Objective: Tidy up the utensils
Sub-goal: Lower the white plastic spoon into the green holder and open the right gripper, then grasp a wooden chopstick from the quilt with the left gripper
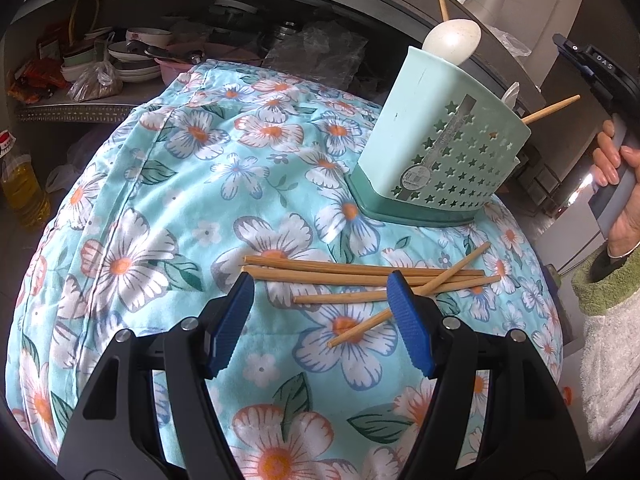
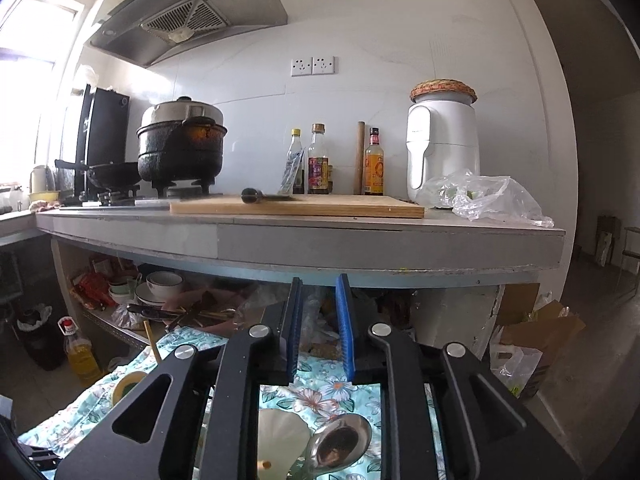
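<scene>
- L gripper [image 1: 322, 280]: my jaws wide apart, nothing in them, hovering just over the loose chopsticks [image 1: 372, 276] on the floral cloth [image 1: 160, 184].
- R gripper [image 2: 318, 332]: jaws apart w/ a narrow gap, empty, raised and pointed at the counter [image 2: 360, 240], away from the work.
- Chopsticks: approx five, three roughly parallel, two crossed over them. One runs under my right jaw tip.
- Caddy [image 1: 436, 140]: green star-cut holder just behind the pile, already has a white spoon [image 1: 452, 40] and chopstick ends sticking out.
- Below R gripper: metal spoon [image 2: 340, 442] and a pale scoop [image 2: 280, 432] on the cloth, not yet sorted.
- Risks, imo: cloth looks soft/lumpy, so sticks may roll when I close. Crossed ones could lever up or flick out. Grabbing off-center = they tilt and miss the caddy slot. Bumping the caddy could tip it; its footing on the cloth looks poor.
</scene>
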